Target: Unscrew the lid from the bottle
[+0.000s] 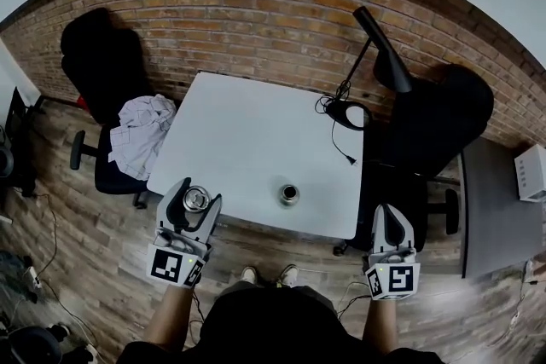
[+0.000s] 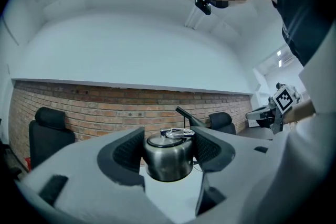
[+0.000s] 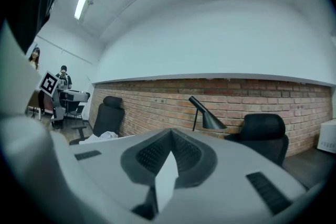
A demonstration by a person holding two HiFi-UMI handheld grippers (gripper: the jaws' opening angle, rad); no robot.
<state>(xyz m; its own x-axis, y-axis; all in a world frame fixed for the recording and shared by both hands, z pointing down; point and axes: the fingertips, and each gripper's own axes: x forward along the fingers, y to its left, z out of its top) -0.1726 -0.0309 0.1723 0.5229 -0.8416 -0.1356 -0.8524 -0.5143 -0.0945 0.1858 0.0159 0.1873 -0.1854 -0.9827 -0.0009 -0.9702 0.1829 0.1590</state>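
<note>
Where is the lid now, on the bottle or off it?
Off. The left gripper holds the shiny lid, apart from the bottle on the table, whose top looks dark and open.

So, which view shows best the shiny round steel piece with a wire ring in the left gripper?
The left gripper view: the shiny round steel piece sits between the jaws, its side, flat top and wire ring clear. The head view shows only its top, small, in the left gripper. The right gripper view lacks it.

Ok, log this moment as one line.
left gripper: shut on ring-topped steel part | right gripper: shut, empty | second steel part: on table | lid vs bottle: unclear
</note>
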